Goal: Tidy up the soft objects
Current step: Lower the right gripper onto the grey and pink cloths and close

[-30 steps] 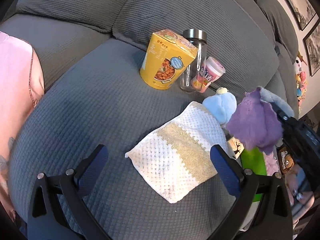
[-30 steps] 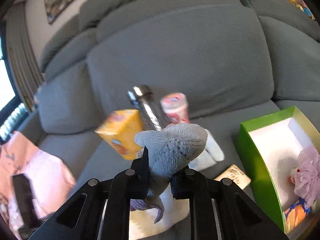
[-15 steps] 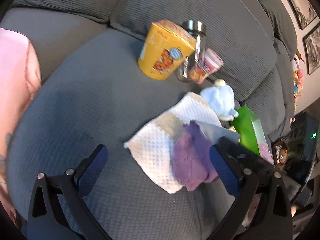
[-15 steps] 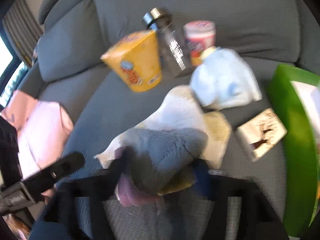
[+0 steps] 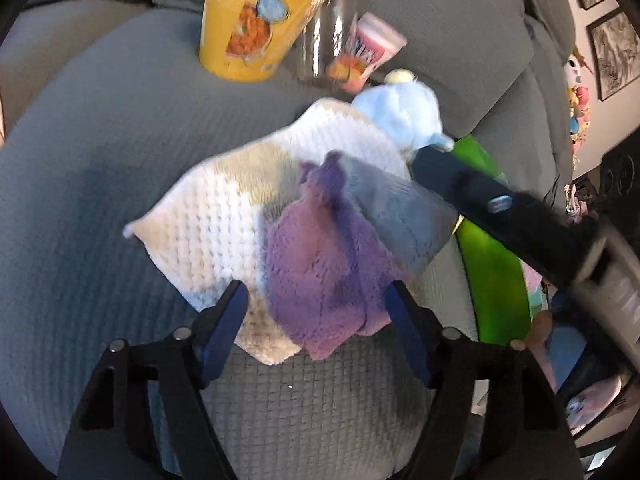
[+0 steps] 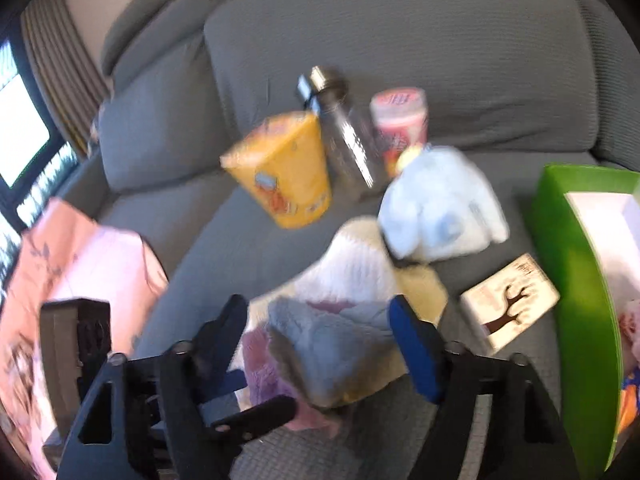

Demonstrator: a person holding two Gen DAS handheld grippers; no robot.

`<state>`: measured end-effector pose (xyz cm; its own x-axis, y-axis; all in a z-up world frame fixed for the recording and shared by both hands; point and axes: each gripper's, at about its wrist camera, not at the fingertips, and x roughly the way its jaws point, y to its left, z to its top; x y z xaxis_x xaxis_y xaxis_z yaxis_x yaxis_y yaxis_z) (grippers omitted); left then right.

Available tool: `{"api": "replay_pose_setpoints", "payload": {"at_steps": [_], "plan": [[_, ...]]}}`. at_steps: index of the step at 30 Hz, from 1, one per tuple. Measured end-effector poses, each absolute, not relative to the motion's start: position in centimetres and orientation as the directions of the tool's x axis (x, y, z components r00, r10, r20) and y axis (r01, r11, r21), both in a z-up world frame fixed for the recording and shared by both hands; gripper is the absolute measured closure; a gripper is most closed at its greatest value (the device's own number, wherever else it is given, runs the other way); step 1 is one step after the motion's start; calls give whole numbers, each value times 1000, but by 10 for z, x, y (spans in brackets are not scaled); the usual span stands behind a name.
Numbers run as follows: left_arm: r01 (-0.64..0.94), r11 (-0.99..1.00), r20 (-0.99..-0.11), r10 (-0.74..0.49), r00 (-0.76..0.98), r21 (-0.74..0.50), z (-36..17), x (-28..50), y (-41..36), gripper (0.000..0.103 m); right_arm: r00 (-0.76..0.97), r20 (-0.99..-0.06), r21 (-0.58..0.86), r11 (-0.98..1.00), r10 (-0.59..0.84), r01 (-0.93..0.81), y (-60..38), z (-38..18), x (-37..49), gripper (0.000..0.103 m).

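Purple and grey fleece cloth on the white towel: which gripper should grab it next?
Probably the left gripper: its open jaws already flank the purple and grey fleece cloth's near edge. The right gripper also straddles it, open, at the grey end.

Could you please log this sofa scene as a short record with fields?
surface: grey sofa seat
cloths: purple and grey fluffy cloth lying on white and beige knitted cloth
left gripper: fingers astride purple cloth, contact unclear
right gripper: fingers either side of it, contact unclear
behind: yellow carton, pale blue plush toy
right: green box
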<state>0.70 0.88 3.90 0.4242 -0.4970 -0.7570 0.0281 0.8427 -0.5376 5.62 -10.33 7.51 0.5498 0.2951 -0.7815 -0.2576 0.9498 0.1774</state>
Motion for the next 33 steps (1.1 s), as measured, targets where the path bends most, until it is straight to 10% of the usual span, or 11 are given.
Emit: {"api": "replay_pose_setpoints", "payload": {"at_steps": [33], "plan": [[92,878,-724,-443,528,-470,63,-3,1,73,330,-797,426,858,506,-286,-105,54,51,64]]}}
